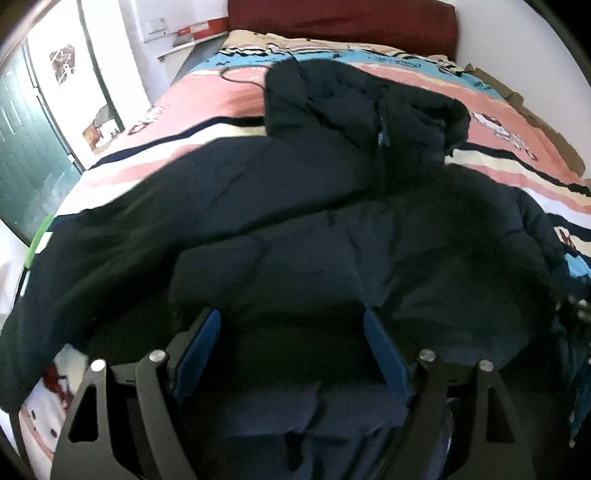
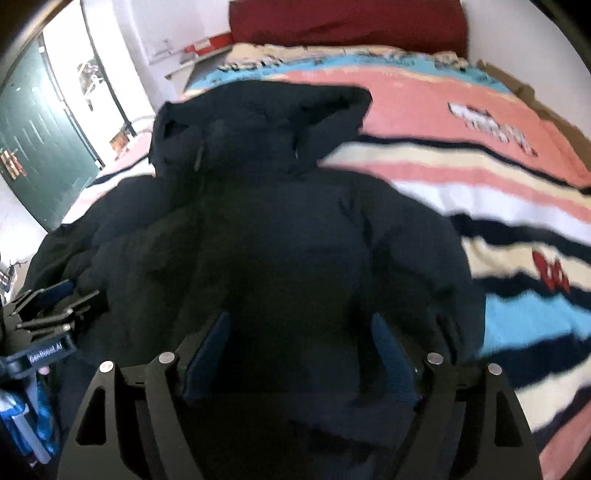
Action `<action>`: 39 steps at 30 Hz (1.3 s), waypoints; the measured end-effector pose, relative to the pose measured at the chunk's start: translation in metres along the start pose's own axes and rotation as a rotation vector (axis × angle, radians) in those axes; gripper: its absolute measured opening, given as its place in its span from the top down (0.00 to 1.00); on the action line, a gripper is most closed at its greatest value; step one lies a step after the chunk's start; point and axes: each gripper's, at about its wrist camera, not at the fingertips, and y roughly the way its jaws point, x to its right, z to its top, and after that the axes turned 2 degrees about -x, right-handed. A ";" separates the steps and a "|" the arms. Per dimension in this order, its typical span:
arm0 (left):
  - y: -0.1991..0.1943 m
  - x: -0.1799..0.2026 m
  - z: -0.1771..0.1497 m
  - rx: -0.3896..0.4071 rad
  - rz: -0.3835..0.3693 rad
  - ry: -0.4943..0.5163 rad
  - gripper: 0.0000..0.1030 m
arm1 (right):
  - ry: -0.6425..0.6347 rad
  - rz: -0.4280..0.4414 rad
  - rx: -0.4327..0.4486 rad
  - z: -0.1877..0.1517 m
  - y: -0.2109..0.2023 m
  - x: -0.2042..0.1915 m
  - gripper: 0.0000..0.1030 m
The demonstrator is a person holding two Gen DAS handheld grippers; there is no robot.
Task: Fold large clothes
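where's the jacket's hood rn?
In both wrist views the hood lies at the far end of the dark puffer jacket, on the striped blanket's pink band, toward the red headboard.

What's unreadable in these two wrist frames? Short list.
- Near hem of the dark navy padded hooded jacket: hidden by each gripper's own black frame, both views.
- Grip: whether the left gripper or right gripper presses cloth is lost, dark on dark.
- Jacket's left sleeve end: cut off at the left wrist view's edge.
- Prints on the striped pink, white and blue bedspread: blurred, right wrist view.
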 end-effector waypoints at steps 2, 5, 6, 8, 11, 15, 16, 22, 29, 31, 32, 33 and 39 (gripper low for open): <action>-0.019 -0.009 -0.001 0.037 -0.019 -0.020 0.23 | 0.022 -0.008 -0.006 -0.009 -0.009 -0.001 0.24; -0.049 -0.030 -0.008 0.087 -0.045 -0.059 0.23 | 0.049 0.012 0.018 -0.020 -0.034 -0.003 0.24; -0.056 -0.038 -0.011 0.093 -0.068 -0.075 0.23 | 0.056 0.017 0.036 -0.024 -0.045 -0.005 0.24; -0.073 -0.064 -0.020 0.093 -0.131 -0.125 0.23 | 0.074 0.029 0.065 -0.031 -0.065 -0.007 0.23; -0.092 -0.108 -0.038 0.108 -0.146 -0.202 0.23 | 0.100 0.032 0.100 -0.041 -0.091 -0.015 0.22; -0.099 -0.185 -0.070 0.108 -0.170 -0.352 0.23 | 0.090 0.028 0.130 -0.050 -0.116 -0.031 0.22; -0.100 -0.199 -0.076 0.110 -0.165 -0.378 0.23 | 0.085 0.027 0.134 -0.052 -0.120 -0.033 0.22; -0.098 -0.315 -0.145 0.135 -0.171 -0.663 0.23 | 0.058 0.010 0.138 -0.060 -0.129 -0.048 0.21; -0.086 -0.404 -0.201 0.180 -0.205 -0.982 0.23 | 0.039 -0.005 0.094 -0.074 -0.116 -0.062 0.21; -0.077 -0.416 -0.210 0.178 -0.224 -1.044 0.23 | 0.029 -0.012 0.088 -0.076 -0.115 -0.066 0.21; -0.073 -0.420 -0.212 0.178 -0.232 -1.068 0.23 | 0.026 -0.014 0.087 -0.076 -0.115 -0.067 0.21; -0.068 -0.424 -0.214 0.179 -0.241 -1.095 0.23 | 0.021 -0.017 0.087 -0.076 -0.116 -0.067 0.21; -0.046 -0.453 -0.226 0.208 -0.284 -1.253 0.28 | -0.028 -0.072 0.088 -0.077 -0.120 -0.071 0.21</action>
